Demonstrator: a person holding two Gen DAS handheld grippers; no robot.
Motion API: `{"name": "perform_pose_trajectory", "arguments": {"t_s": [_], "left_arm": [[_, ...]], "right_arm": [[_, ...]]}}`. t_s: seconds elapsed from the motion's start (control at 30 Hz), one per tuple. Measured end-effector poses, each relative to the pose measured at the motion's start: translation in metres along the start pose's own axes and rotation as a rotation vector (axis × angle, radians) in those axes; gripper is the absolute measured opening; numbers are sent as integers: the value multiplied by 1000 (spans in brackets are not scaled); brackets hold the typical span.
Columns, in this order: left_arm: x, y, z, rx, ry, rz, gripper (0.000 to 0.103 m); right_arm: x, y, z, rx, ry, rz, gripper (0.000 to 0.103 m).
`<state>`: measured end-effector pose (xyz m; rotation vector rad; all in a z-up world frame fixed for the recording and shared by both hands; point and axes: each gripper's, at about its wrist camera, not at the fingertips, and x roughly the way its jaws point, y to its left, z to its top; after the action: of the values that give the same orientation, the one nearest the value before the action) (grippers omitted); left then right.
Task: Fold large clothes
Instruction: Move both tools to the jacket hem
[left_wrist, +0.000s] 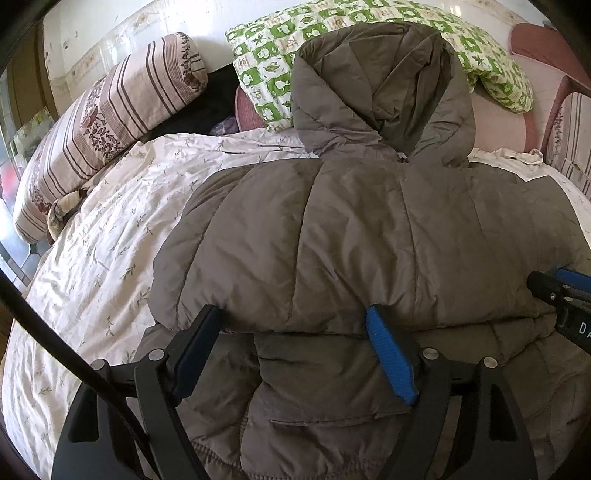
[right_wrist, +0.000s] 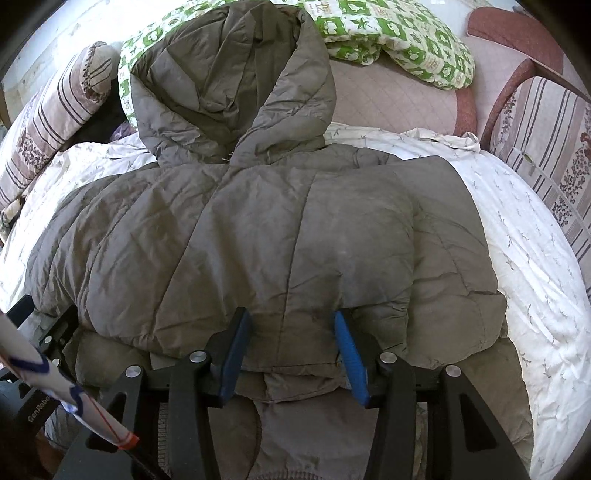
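Your jacket lies across the bed, filling the centre of both views, hood toward the top of the frame against the green quilt. A folded edge runs across the lower third.

Your left gripper, bottom centre of the left view, stands wide open; its tips sit at the folded edge, fabric between the jaws, pads not pressing it.

Your right gripper, bottom centre of the right view, is about half open, tips also at the fold, fabric between them; whether the pads pinch it you can't tell.

Striped pillow at upper left. Pink chair at upper right.
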<state>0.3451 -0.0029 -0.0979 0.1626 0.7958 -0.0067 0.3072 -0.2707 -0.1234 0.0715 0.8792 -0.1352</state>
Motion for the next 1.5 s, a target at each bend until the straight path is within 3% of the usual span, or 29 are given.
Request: {"name": "perform_pose_trajectory", "arguments": {"t_s": [0.47, 0.57, 0.67, 0.73, 0.77, 0.83, 0.97, 1.2, 1.5], "left_arm": [[2, 1, 0, -1, 4, 0, 83], [2, 1, 0, -1, 4, 0, 83], [2, 1, 0, -1, 4, 0, 83], [2, 0, 0, 0, 3, 2, 83], [2, 1, 0, 1, 3, 3, 83], [3, 2, 0, 1, 3, 3, 83], [4, 1, -1, -1, 5, 2, 84], [4, 0, -1, -3, 5, 1, 84], [5, 0, -1, -2, 4, 2, 85]], "right_arm": [[-4, -1, 3, 3, -4, 11, 53], [-28, -8, 13, 33, -110, 66, 54], [-47, -16, 24, 25, -209, 4, 58], [-32, -31, 26, 63, -168, 0, 57], [-25, -35, 26, 81, -144, 2, 43], [-5, -49, 25, 134, -73, 23, 34], [11, -51, 20, 134, -17, 6, 34], [15, -48, 16, 119, -7, -27, 38], [-8, -45, 18, 131, -58, -59, 41]]}}
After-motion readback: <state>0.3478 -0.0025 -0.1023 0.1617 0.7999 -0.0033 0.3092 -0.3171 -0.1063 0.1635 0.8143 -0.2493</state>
